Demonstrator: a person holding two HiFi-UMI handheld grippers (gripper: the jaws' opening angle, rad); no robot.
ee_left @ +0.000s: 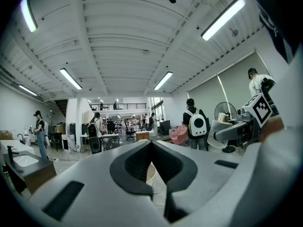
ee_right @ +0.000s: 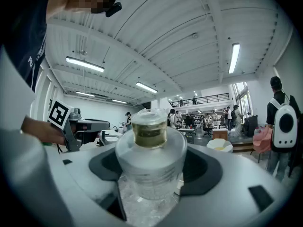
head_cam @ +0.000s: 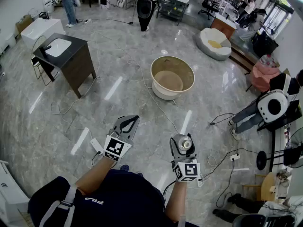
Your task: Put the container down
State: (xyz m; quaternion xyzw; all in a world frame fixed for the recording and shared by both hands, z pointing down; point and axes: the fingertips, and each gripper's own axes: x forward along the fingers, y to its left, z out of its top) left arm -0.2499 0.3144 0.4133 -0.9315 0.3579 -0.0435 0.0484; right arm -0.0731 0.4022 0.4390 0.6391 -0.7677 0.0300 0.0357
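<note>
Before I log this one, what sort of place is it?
Probably a large open-plan workshop or lab: a polished stone floor with loose cables, desks at the far end, and strip lights on a high ceiling.

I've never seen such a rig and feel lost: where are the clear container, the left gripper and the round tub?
clear container (ee_right: 150, 167): right gripper view, its clear body.
left gripper (head_cam: 136, 118): head view, between its fingertips.
round tub (head_cam: 163, 92): head view, its near outer wall.

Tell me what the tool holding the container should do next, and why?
Probably lower it toward the floor. The right tool grips the container level in the air above that floor, and the dark table stands far off.
</note>
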